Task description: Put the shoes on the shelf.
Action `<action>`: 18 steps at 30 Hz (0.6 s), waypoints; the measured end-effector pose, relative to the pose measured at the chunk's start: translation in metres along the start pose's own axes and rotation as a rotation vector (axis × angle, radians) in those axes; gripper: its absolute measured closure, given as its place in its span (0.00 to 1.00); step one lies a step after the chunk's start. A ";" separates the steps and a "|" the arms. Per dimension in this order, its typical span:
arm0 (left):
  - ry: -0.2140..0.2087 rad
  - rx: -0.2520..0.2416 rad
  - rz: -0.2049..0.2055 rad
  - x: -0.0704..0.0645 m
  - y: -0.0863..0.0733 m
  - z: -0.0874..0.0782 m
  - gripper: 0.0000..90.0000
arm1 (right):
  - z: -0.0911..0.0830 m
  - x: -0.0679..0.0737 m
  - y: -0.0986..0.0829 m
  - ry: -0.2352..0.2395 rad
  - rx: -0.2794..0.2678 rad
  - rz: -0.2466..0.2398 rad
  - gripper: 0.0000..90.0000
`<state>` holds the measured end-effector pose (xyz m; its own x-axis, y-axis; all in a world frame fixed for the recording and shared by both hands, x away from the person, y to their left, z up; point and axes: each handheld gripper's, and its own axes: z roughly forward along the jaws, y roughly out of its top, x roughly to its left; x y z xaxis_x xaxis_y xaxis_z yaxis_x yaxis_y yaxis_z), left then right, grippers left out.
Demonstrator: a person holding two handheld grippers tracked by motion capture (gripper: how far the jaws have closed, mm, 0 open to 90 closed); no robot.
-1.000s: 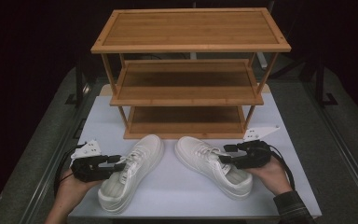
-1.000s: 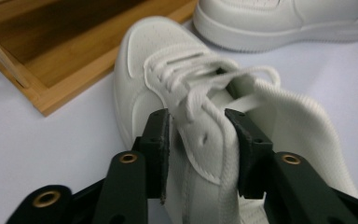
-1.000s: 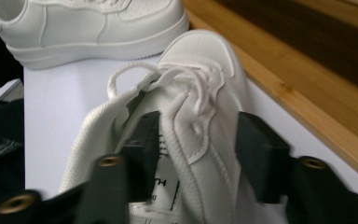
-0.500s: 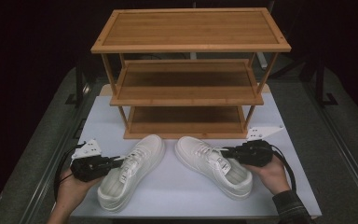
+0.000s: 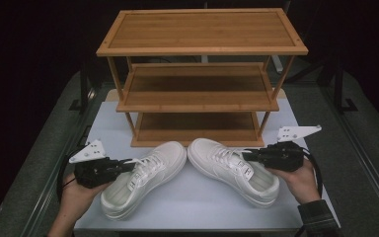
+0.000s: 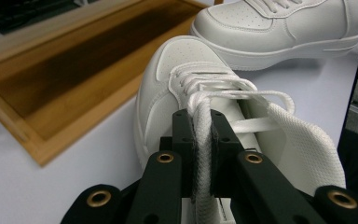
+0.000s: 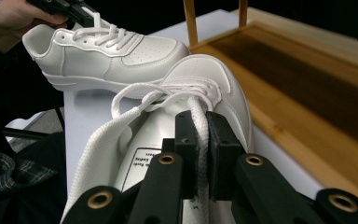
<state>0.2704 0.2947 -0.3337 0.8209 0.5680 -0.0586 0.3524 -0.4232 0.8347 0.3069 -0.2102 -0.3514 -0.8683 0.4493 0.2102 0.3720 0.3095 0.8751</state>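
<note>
Two white sneakers lie toe to toe on the white table top, in front of a wooden rack. My left gripper (image 5: 124, 164) is shut on a lace (image 6: 204, 144) of the left shoe (image 5: 143, 180), close above its tongue. The left gripper view looks along that shoe (image 6: 168, 88) to its toe, with the other shoe (image 6: 279, 23) beyond. My right gripper (image 5: 247, 155) is likewise shut on a lace (image 7: 199, 140) of the right shoe (image 5: 227, 168). In the right gripper view, the right shoe (image 7: 214, 79) fills the foreground and the left shoe (image 7: 107, 51) lies behind it.
The three-tier wooden rack (image 5: 202, 94) stands just behind the shoes, its shelves bare; its bottom shelf (image 6: 74, 70) lies close to the toes. The white table top (image 5: 197, 197) has free room in front. Dark floor and rails flank the table.
The right gripper has drifted a little to the right and away from me with its lace. Both shoes have shifted slightly. The left gripper has barely moved.
</note>
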 end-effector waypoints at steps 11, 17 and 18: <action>0.010 -0.079 0.041 0.003 0.053 -0.026 0.94 | -0.040 -0.001 0.038 -0.013 -0.076 -0.045 0.94; 0.002 -0.104 0.057 0.007 0.080 -0.035 0.94 | -0.056 -0.002 0.060 -0.016 -0.092 -0.064 0.94; 0.002 -0.104 0.057 0.007 0.080 -0.035 0.94 | -0.056 -0.002 0.060 -0.016 -0.092 -0.064 0.94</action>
<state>0.2886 0.2891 -0.2485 0.8376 0.5463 -0.0083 0.2566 -0.3798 0.8888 0.3120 -0.2397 -0.2749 -0.8839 0.4443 0.1463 0.2833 0.2598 0.9232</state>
